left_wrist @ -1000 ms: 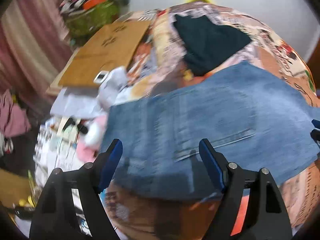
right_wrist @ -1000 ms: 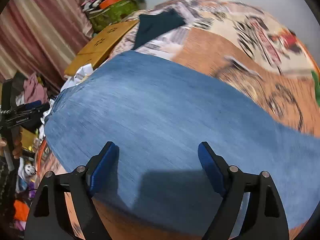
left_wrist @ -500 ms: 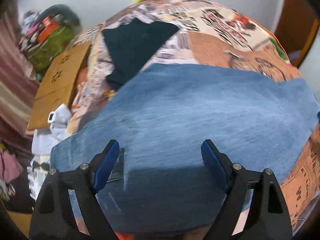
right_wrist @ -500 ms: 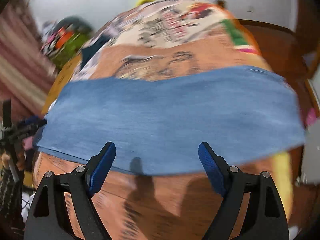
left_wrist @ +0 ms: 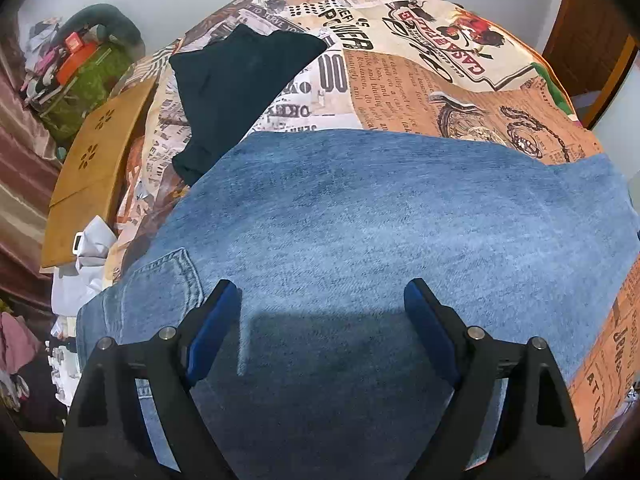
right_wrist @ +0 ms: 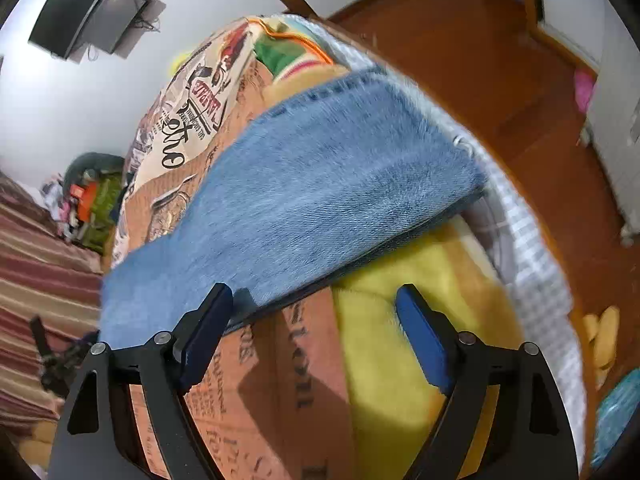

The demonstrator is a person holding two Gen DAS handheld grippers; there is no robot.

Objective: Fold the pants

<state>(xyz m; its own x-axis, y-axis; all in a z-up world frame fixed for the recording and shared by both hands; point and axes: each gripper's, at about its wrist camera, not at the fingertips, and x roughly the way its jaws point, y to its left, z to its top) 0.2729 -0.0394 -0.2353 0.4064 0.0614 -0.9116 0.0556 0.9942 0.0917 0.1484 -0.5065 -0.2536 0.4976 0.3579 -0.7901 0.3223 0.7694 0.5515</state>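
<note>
1. In the left wrist view, the left gripper [left_wrist: 322, 300] hangs over the blue denim pants [left_wrist: 380, 220], pointing steeply down. Its jaws have just been opening and stand wide apart; nothing is pinched between the blue pads, and the denim lies flat beneath them with the gripper's shadow on it.
2. In the right wrist view, the right gripper [right_wrist: 314, 304] is likewise released, jaws wide. Its left pad sits over the near edge of the pants [right_wrist: 320, 184], its right pad over a yellow blanket [right_wrist: 400, 320]; no cloth is caught between them.
3. The pants lie spread flat on the printed bedspread [left_wrist: 420, 80]. In the left view they fill the middle ground from about 8 o'clock to 3 o'clock, with a back pocket [left_wrist: 168, 280] at 8 o'clock of the gripper.
4. In the right view the folded leg end runs up toward 1 o'clock and reaches the bed's edge, next to a checked sheet [right_wrist: 532, 248].
5. Farther off in the left view, a dark garment [left_wrist: 240, 84] lies at 11 o'clock, its lower edge touching the pants.
6. A wooden board [left_wrist: 96, 160] lies at 10 o'clock, beside the bed.
7. Farthest, a wall-mounted screen [right_wrist: 92, 8] at 11 o'clock in the right view, and wooden floor [right_wrist: 500, 80] at 2 o'clock.
</note>
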